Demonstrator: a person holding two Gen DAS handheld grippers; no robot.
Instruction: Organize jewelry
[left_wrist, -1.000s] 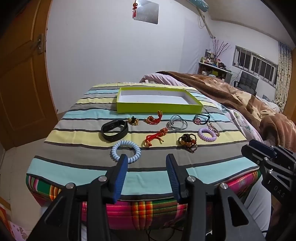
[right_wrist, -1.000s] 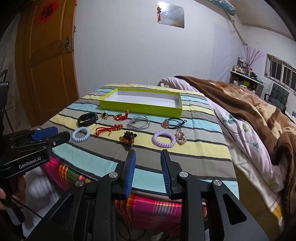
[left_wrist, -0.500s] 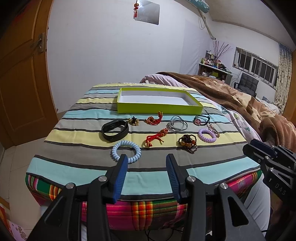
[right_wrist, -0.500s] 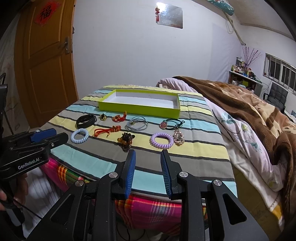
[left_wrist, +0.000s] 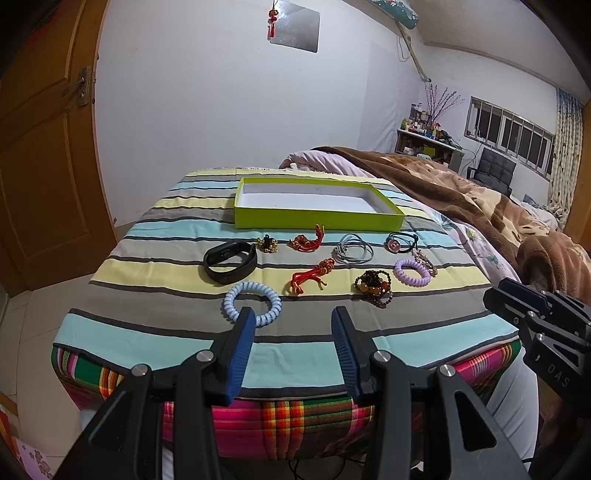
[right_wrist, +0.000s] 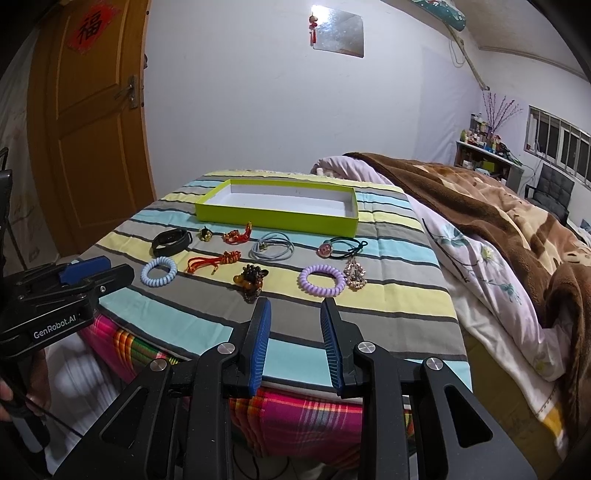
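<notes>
An empty lime-green box (left_wrist: 317, 218) (right_wrist: 277, 218) lies at the back of a striped table. In front of it lie jewelry pieces: a black band (left_wrist: 229, 261) (right_wrist: 171, 242), a pale blue coil tie (left_wrist: 251, 302) (right_wrist: 159, 271), a red knotted cord (left_wrist: 310, 277) (right_wrist: 212, 261), a grey hair tie (left_wrist: 351, 253) (right_wrist: 271, 250), an amber bead cluster (left_wrist: 372, 283) (right_wrist: 251, 280), and a purple coil tie (left_wrist: 412, 272) (right_wrist: 321, 280). My left gripper (left_wrist: 293, 321) is open and empty, just short of the blue coil. My right gripper (right_wrist: 295, 312) is open and empty near the table's front edge.
A gold charm (left_wrist: 267, 243), a second red cord (left_wrist: 306, 240), a black tie with a pink bead (left_wrist: 400, 242) and a chain pendant (right_wrist: 354, 275) lie among them. A bed with a brown blanket (right_wrist: 498, 229) adjoins on the right. A wooden door (right_wrist: 88, 122) stands at left.
Both grippers have shifted only slightly; the table and jewelry sit a touch nearer. Nothing was picked up or moved.
</notes>
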